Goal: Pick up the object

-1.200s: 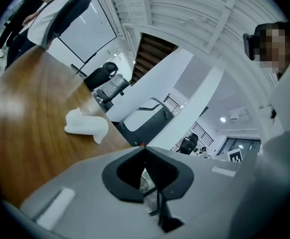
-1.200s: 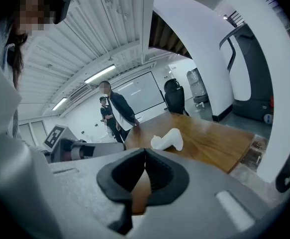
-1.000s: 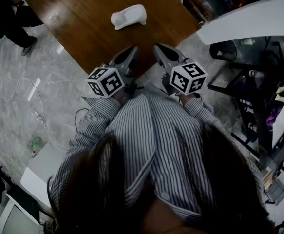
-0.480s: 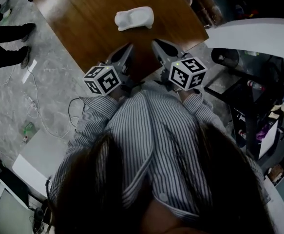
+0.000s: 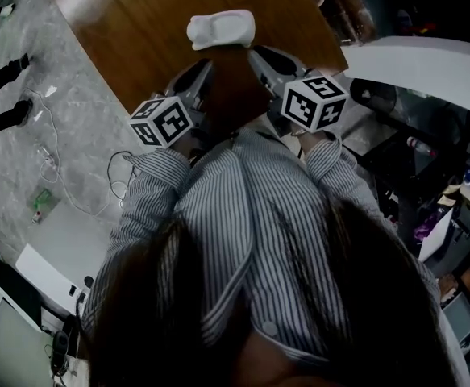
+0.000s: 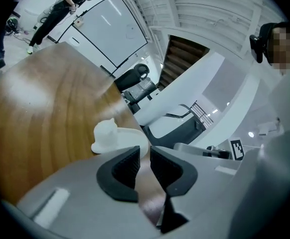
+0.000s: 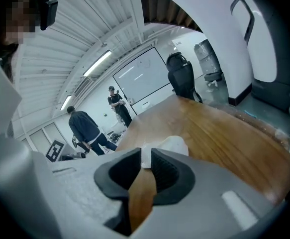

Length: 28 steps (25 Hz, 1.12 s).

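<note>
A: Where's the object?

B: The white object (image 5: 221,29) is on the table (image 5: 130,31), on the far part. It sits beyond both gripper tips, roughly between their lines, and touches neither.

A: How will it handle?

B: It's a matte, moulded lump with a knobby bit at its left end and a broader rounded body to the right. My guess is hard plastic or plaster, so stiff and probably light. It might chip if dropped. The rounded sides could slip out of narrow pads.

A: Where should it be gripped?

B: I'd pinch across the body's two long sides, low down and mid-length. I'd avoid the knob, which looks like the weakest and least flat part.

A: What are the grippers doing?

B: The left gripper (image 6: 145,156) has its jaws just opening. The gap is narrow and only table shows through it, so nothing is held. The right gripper (image 7: 145,158) is the same: opening, a slim gap, wood between the pads, and the object showing past the tips but not in them. Both need to open wider before either fits round the body.

A: And the pose?

B: Both are held side by side near the person's chest, over the near table edge. The marker cubes face up and the jaws point away toward the object. The striped sleeves are bent in close. Either one looks able to reach it.
</note>
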### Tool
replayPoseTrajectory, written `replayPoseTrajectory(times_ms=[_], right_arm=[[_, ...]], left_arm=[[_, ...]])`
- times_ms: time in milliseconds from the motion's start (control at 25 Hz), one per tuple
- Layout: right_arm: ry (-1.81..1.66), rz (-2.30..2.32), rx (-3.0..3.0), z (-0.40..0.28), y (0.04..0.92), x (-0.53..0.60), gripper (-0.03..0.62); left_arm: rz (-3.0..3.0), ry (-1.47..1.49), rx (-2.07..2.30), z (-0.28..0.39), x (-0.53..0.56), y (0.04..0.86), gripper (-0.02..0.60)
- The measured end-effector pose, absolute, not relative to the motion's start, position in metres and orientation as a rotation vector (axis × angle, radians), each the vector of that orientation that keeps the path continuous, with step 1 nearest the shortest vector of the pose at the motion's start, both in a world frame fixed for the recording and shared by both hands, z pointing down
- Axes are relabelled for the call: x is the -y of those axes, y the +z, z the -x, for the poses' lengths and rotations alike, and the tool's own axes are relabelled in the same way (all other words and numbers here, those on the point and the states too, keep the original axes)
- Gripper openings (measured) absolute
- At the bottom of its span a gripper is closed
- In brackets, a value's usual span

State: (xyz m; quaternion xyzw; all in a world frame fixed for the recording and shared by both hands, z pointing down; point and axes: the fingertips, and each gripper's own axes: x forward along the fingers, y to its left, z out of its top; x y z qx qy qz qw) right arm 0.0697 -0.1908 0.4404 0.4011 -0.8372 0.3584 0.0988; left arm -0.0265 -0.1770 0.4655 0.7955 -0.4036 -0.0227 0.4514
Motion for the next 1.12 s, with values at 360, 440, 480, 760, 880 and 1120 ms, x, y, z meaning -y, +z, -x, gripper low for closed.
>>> replayPoseTrajectory(times_ms=[360,440,480,760,880,1120], right_arm=[[1.123,-1.157,2.39,-0.087,0.469,0.223,0.143],[1.137,-1.144,2.369,-0.089,0.476,0.23,0.162],[1.149,-1.138,2.359,-0.089,0.48,0.233,0.173],[1.22,-1.128,2.312,-0.091,0.495,0.245,0.209],[1.248,-1.121,2.302,-0.093,0.501,0.251,0.218],[1.282,-1.077,2.3,-0.089,0.51,0.258,0.233]], left_arm=[[-1.936,-0.012,1.1,0.042,0.222,0.486,0.119],[-1.93,0.008,1.119,0.044,0.229,0.492,0.141],[-1.926,0.026,1.127,0.046,0.232,0.495,0.148],[-1.9,0.111,1.154,0.054,0.241,0.513,0.222],[-1.886,0.131,1.154,0.052,0.247,0.522,0.249],[-1.854,0.161,1.166,0.049,0.261,0.535,0.296]])
